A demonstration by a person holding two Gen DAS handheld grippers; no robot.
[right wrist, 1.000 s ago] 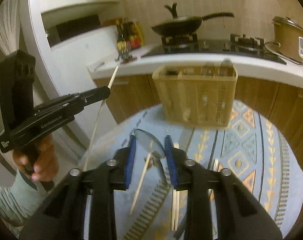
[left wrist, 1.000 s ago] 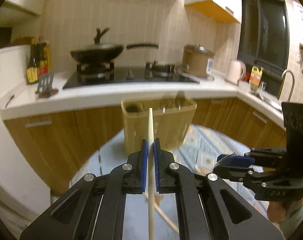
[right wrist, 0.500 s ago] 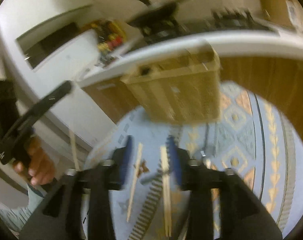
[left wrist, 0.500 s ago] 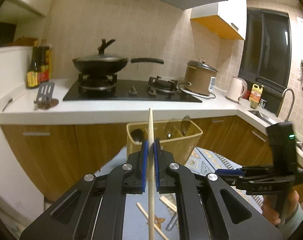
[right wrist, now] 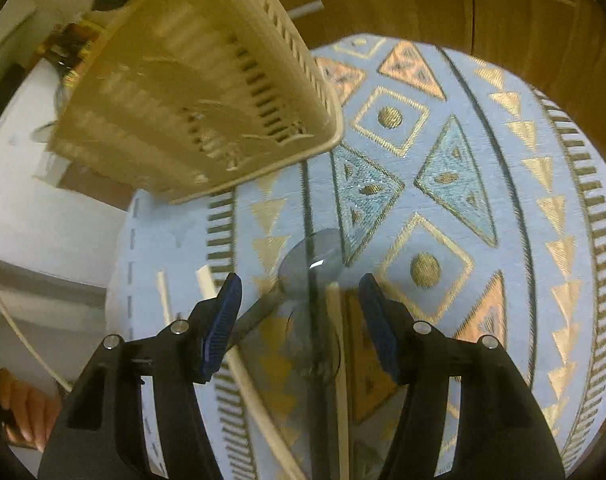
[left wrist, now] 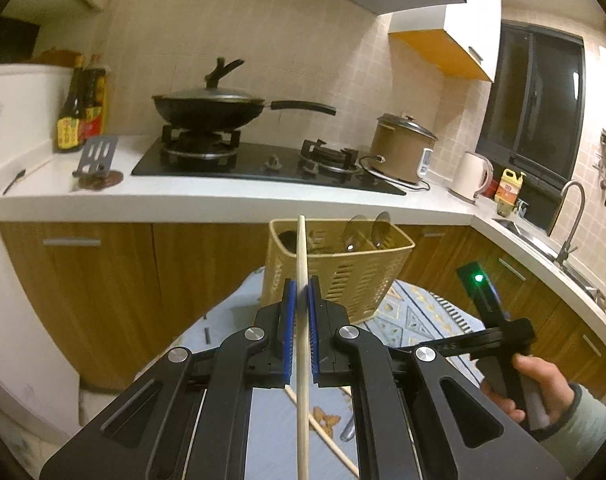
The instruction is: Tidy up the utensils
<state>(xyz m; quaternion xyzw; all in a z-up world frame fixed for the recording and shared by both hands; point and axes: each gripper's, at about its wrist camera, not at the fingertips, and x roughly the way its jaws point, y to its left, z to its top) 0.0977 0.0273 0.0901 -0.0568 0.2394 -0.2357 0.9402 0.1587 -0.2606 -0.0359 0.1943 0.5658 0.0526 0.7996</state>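
Note:
My left gripper (left wrist: 301, 308) is shut on a pale wooden chopstick (left wrist: 302, 248) that stands upright between its blue pads, in front of the beige slotted basket (left wrist: 339, 268). Two spoons (left wrist: 367, 228) stand in that basket. My right gripper (right wrist: 299, 292) points steeply down at the patterned blue tablecloth (right wrist: 503, 200), and its jaws are opening. A grey spoon (right wrist: 315, 260) lies on the cloth just beyond the fingertips, untouched by the pads. Loose chopsticks (right wrist: 337, 340) lie under and beside it. The basket (right wrist: 199, 92) stands to the upper left.
Behind the table runs a white counter (left wrist: 223, 196) with a hob, a black wok (left wrist: 207, 108), a rice cooker (left wrist: 403, 152), a kettle and bottles. Wooden cabinets sit close behind the basket. A person's hand (left wrist: 543, 384) holds the right gripper handle at the right.
The right gripper swung down from facing the basket to face the tabletop, and its jaws widened. The left gripper drifted slightly, still holding the chopstick upright.

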